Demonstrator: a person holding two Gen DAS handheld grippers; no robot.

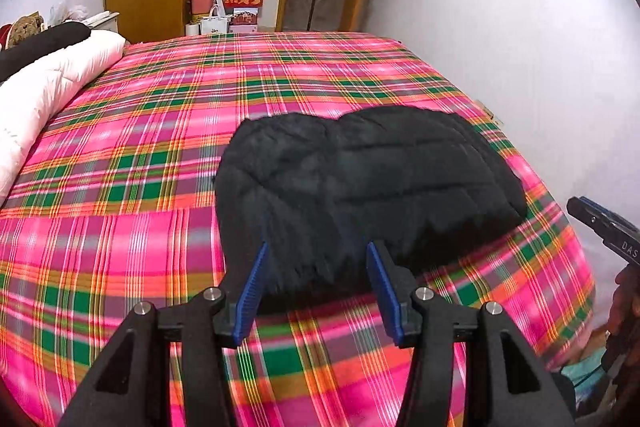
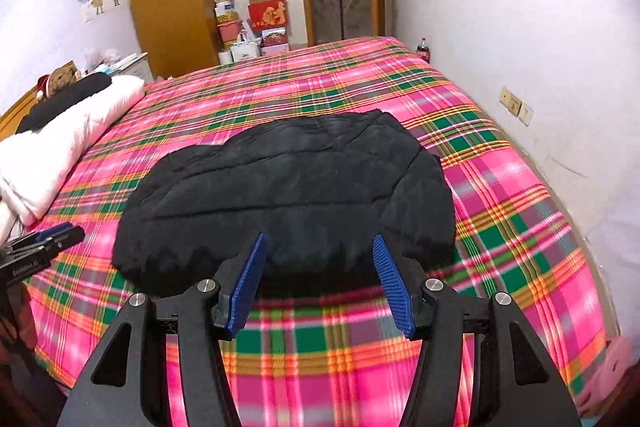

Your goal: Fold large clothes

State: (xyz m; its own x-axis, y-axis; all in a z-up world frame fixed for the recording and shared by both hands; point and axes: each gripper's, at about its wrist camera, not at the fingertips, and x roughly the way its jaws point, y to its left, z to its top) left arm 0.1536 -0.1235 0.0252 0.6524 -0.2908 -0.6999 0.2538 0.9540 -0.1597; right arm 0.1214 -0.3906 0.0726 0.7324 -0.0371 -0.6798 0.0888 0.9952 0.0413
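Padding in the black quilted jacket (image 1: 360, 183) looks thick & soft: light for its bulk, springy, prob. slick shell, so folds may puff back up. It lies as a compact, already doubled-over bundle on the plaid bed (image 1: 120, 155), toward the right side & near edge. Best hold, I'd guess: pinch a full layer at the near hem corners, not the slippery top skin.

Left gripper (image 1: 316, 267) hangs above the near hem, jaws spread, opening a bit wider, nothing btwn them. Right gripper (image 2: 320, 259) likewise over the hem, jaws spread & empty.

Room: lots of open plaid beyond & left of the jacket; white duvet (image 1: 48, 87) well apart at far left. Wall (image 1: 520, 59) close on the right, bed edge just below the hem.
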